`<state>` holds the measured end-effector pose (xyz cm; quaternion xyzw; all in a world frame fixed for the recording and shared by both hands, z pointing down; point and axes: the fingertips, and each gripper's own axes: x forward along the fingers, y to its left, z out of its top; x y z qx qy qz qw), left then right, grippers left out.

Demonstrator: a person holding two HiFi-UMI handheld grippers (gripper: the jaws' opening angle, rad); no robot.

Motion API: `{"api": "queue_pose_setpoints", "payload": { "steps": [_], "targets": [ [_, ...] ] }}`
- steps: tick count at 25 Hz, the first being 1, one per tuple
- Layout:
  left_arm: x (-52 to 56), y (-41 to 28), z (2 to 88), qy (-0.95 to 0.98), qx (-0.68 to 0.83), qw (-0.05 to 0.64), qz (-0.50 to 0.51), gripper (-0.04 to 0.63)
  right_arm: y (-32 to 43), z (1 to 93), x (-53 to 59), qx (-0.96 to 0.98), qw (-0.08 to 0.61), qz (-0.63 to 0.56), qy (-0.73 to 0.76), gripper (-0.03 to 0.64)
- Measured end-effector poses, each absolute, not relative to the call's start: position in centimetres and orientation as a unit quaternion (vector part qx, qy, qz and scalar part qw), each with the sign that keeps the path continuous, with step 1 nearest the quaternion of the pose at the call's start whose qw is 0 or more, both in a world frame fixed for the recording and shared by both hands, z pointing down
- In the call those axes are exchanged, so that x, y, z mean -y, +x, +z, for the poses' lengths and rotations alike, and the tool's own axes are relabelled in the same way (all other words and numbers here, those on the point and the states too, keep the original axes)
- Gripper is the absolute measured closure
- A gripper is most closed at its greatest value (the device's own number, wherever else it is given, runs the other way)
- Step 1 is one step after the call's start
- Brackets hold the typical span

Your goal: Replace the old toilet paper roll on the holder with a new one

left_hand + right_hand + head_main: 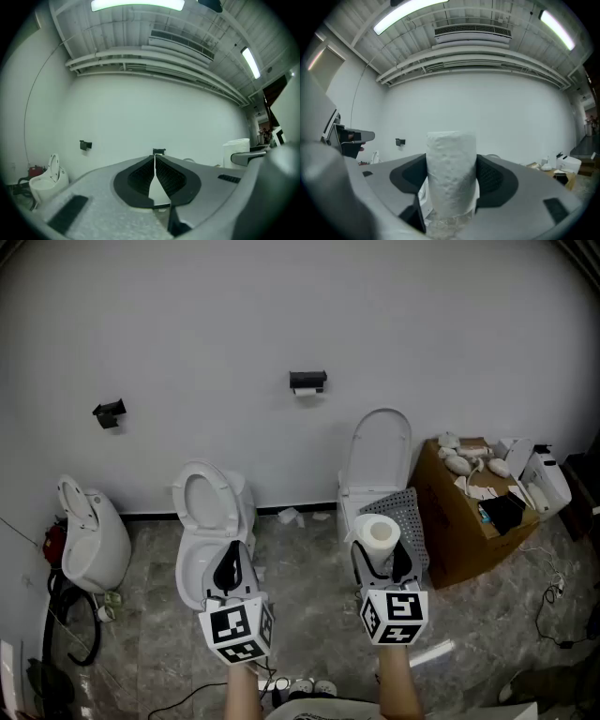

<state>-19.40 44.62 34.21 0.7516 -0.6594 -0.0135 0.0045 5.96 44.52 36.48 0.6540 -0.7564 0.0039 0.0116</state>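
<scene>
1. Your right gripper [382, 559] is clamped on the new roll [381, 532], held upright, so the pickup is done
2. Your left gripper [227, 570] is closed tight with nothing in it
3. The holder [307, 380] sits on the far wall, well apart from both grippers, with what looks like the old roll [306, 391] on it — removing that and fitting the new one are both left

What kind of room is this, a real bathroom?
Probably a mock-up or test room, not a working bathroom: three toilets stand unenclosed along one wall, a paper holder hangs on it, and an open cardboard box of clutter sits beside them.
</scene>
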Motion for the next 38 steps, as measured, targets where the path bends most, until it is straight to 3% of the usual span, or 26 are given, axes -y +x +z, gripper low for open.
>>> {"api": "queue_pose_setpoints", "payload": {
  "steps": [22, 25, 26, 38],
  "targets": [
    [-43.8, -18.4, 34.1, 0.742, 0.67, 0.004, -0.017, 0.574, 7.9, 36.5, -44.2, 0.751, -0.001, 0.006, 0.66, 0.316],
    [-43.6, -17.4, 33.8, 0.746, 0.665, 0.001, -0.03, 0.414, 8.7, 36.7, -44.0, 0.754, -0.002, 0.008, 0.657, 0.316],
    [-43.5, -17.1, 33.8, 0.747, 0.664, 0.0, -0.032, 0.389, 9.0, 36.8, -44.0, 0.755, -0.002, 0.009, 0.656, 0.316],
    [-42.8, -15.7, 35.4, 0.738, 0.674, 0.01, -0.025, 0.357, 10.4, 38.4, -42.4, 0.762, 0.006, 0.019, 0.647, 0.316]
  ]
}}
